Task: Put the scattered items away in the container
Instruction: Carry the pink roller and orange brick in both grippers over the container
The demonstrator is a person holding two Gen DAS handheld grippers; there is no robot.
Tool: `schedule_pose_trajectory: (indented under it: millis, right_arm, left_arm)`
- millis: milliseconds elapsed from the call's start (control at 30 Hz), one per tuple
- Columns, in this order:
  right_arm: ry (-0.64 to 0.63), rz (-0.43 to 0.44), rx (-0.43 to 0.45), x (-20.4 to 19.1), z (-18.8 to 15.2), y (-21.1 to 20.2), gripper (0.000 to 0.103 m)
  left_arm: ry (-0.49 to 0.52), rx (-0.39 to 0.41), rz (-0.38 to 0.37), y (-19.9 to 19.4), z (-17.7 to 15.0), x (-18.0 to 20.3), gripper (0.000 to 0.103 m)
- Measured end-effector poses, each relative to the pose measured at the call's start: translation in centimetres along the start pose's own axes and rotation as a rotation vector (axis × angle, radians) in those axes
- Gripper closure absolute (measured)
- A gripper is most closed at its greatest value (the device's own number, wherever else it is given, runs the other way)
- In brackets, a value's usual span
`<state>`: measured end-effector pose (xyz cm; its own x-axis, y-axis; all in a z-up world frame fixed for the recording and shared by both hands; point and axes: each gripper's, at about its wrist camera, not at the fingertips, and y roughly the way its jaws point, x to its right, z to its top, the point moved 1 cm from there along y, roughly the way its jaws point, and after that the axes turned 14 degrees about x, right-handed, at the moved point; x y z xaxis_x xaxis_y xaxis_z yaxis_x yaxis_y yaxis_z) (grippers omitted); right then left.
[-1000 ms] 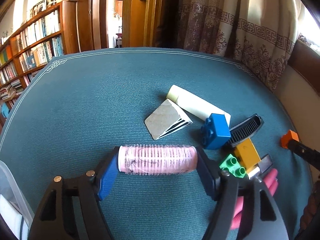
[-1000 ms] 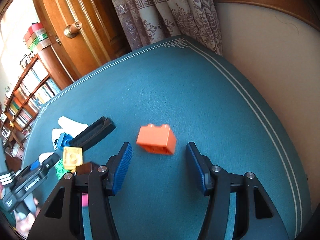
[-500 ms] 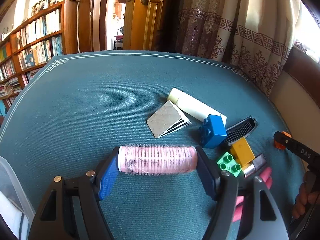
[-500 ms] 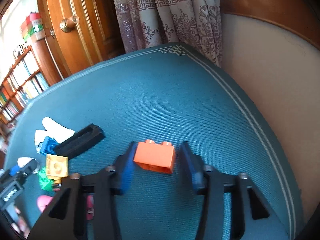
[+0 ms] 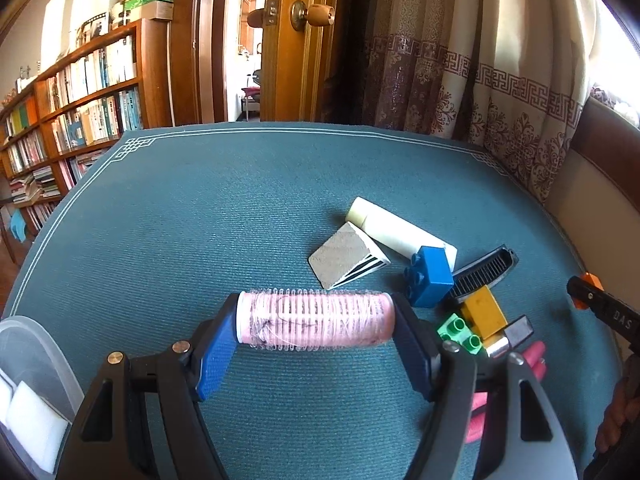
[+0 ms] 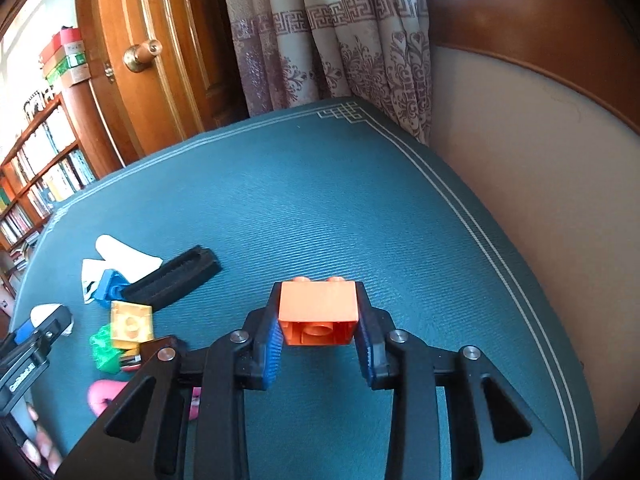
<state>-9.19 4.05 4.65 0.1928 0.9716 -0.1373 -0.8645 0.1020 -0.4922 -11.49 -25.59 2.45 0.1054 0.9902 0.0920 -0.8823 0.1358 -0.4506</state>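
Note:
My left gripper (image 5: 314,326) is shut on a pink hair roller (image 5: 314,317), held crosswise above the teal mat. A clear plastic container (image 5: 36,364) with white foam inside shows at the lower left of the left wrist view. My right gripper (image 6: 318,322) is shut on an orange brick (image 6: 318,308), lifted off the mat with its hollow underside toward the camera. On the mat lie a white tube (image 5: 396,232), a grey wedge (image 5: 344,254), a blue brick (image 5: 430,276), a black comb (image 5: 486,270), a yellow brick (image 5: 482,314) and a green brick (image 5: 460,332).
A pink object (image 6: 104,396) lies low on the mat, partly hidden behind the gripper bodies. A bookshelf (image 5: 72,120), a wooden door (image 5: 304,40) and patterned curtains (image 5: 480,80) stand beyond the mat. A padded bench back (image 6: 540,160) borders the mat's right edge.
My right gripper closed on the orange brick and raised it off the mat. The left gripper, still holding the roller, rose and pulled back a little.

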Motion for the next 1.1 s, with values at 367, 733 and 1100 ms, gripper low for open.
schedule_pose_trajectory:
  millis: [367, 733, 1100]
  right_arm:
    - [-0.018, 0.102, 0.027, -3.5, -0.1, -3.9, 0.069]
    - [-0.061, 0.179, 0.031, -7.0, -1.1, -6.8, 0.069]
    - [-0.077, 0.271, 0.013, -10.1, -2.7, -9.0, 0.069]
  left_arm:
    - [-0.026, 0.039, 0.004, -1.5, 1.0, -0.5, 0.027]
    - [-0.049, 0.076, 0.004, -3.2, 2.1, -1.0, 0.027]
    - [-0.055, 0.118, -0.001, -6.8, 2.7, -1.6, 0.027]
